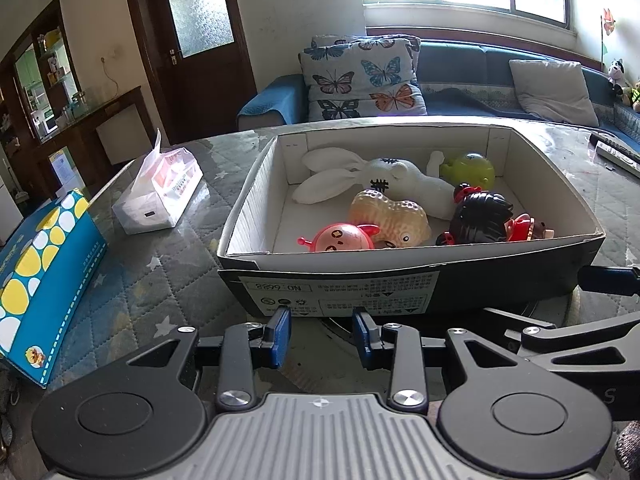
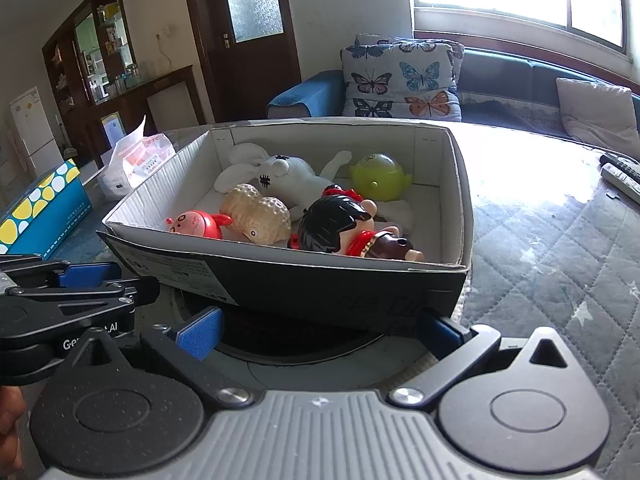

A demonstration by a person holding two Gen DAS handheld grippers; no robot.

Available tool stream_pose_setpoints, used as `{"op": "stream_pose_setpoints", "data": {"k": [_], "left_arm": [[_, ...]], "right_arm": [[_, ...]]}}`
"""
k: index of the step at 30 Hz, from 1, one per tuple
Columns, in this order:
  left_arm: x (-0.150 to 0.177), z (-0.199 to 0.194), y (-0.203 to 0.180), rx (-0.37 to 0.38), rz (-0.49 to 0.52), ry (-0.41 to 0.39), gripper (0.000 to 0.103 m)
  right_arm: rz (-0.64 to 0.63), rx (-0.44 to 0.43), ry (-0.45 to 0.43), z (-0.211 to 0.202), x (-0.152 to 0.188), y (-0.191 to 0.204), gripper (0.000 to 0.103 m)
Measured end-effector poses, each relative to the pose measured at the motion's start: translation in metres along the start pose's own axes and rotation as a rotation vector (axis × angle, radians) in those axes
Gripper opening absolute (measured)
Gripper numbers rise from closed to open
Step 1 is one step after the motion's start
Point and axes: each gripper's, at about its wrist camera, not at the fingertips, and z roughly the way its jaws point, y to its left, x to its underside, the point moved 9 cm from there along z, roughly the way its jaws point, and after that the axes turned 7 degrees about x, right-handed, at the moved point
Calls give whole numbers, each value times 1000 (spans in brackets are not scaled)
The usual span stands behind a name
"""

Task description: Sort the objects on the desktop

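An open cardboard box (image 1: 420, 280) (image 2: 320, 280) stands on the quilted table and holds several toys: a white plush rabbit (image 1: 384, 180) (image 2: 280, 172), a peanut-shaped toy (image 1: 390, 216) (image 2: 256, 212), a pink round toy (image 1: 344, 238) (image 2: 196, 224), a black-haired doll (image 1: 480, 216) (image 2: 340, 224) and a yellow-green toy (image 1: 470, 168) (image 2: 380, 176). My left gripper (image 1: 322, 336) sits just before the box's near wall, open, nothing between its blue pads. My right gripper (image 2: 320, 332) is open wide near the box's front corner, also empty.
A soft tissue pack (image 1: 160, 192) (image 2: 132, 168) and a blue dotted tissue box (image 1: 40, 284) (image 2: 40, 212) lie left of the box. Remote controls (image 1: 616, 152) (image 2: 624, 176) rest at the table's right edge. A sofa with cushions stands behind the table.
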Motion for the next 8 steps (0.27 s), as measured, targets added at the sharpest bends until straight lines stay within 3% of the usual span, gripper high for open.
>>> {"op": "stream_pose_setpoints", "data": {"k": [8], "left_arm": [[-3,-1,1,-3,-1,-19,36]], "right_arm": [[4,6,2,2,0,-2,103]]}}
